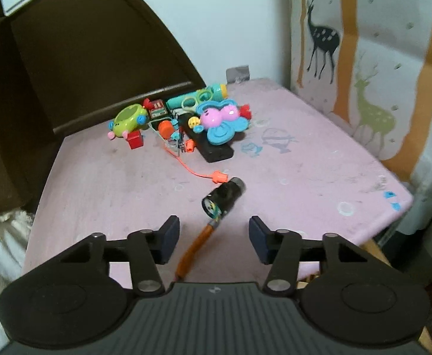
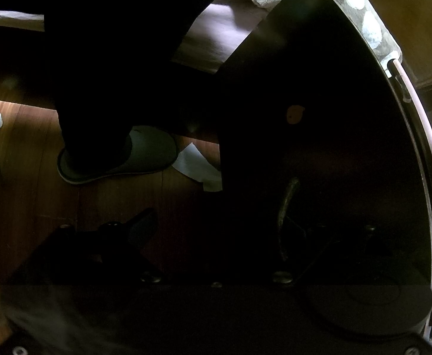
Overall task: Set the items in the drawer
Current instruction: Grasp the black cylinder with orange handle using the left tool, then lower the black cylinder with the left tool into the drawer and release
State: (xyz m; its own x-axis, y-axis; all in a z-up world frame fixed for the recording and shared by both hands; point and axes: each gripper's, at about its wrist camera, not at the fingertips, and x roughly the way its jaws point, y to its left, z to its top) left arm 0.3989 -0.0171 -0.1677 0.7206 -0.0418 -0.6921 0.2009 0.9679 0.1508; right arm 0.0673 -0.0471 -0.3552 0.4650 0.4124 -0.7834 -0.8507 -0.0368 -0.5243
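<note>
Two open fingers [image 1: 168, 236] of the left gripper [image 1: 213, 238] flank nothing; the black cylinder [image 1: 223, 199] lies just beyond. Picking seems next: advance, then close. Right gripper [image 2: 216, 230] state: cannot tell

Evenly bright, fisheye-bent left wrist view with slight motion blur; right wrist view murky, perhaps shadowed
</note>
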